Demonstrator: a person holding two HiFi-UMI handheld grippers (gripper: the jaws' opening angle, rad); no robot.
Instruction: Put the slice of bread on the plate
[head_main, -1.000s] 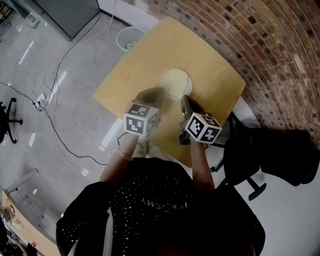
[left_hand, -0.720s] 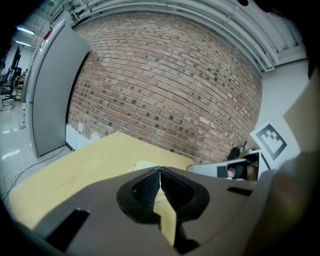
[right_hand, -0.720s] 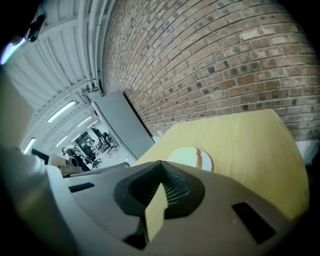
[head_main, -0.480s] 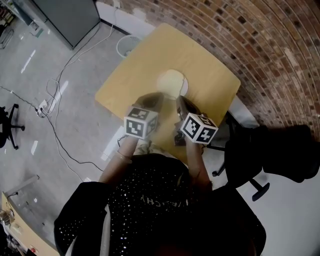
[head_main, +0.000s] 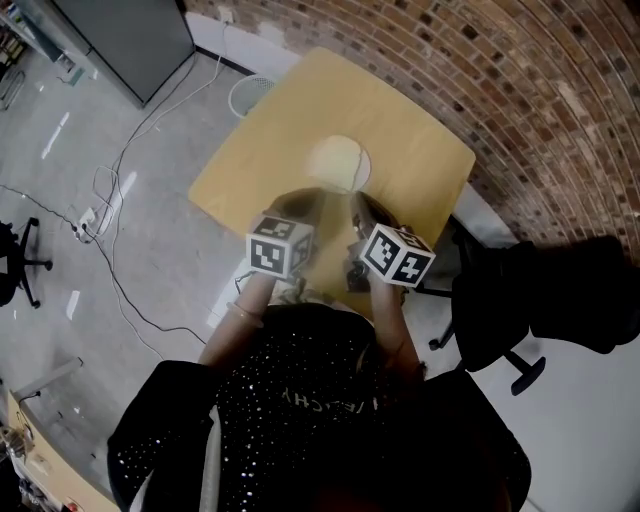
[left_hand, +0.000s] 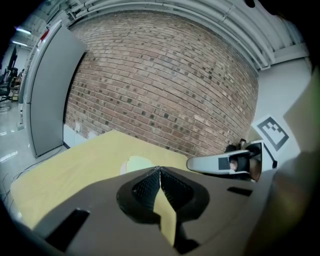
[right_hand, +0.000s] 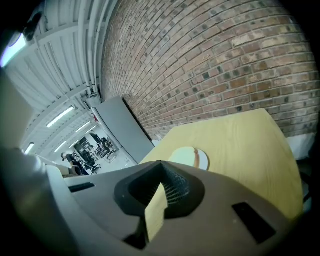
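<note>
A pale round slice of bread (head_main: 335, 160) lies on a white plate (head_main: 362, 170) in the middle of the yellow wooden table (head_main: 420, 130). The right gripper view shows the bread (right_hand: 183, 156) covering most of the plate (right_hand: 204, 161), with a brown crust at its right edge. Both grippers hover over the table's near edge, short of the plate. My left gripper (head_main: 305, 203) is shut and holds nothing, its jaws meeting at the tip (left_hand: 160, 169). My right gripper (head_main: 360, 203) is likewise shut and empty (right_hand: 160, 163). The left gripper view shows the bread (left_hand: 138, 162) ahead and the right gripper (left_hand: 191, 164) alongside.
A brick wall (head_main: 520, 90) runs behind the table. A black office chair (head_main: 545, 300) stands at the right. On the floor to the left are a white wire basket (head_main: 255, 90), loose cables (head_main: 110, 220) and a grey cabinet (head_main: 130, 30).
Both grippers have drawn back a little from the plate toward the person and risen slightly. Both stayed shut. The bread and plate have not moved.
</note>
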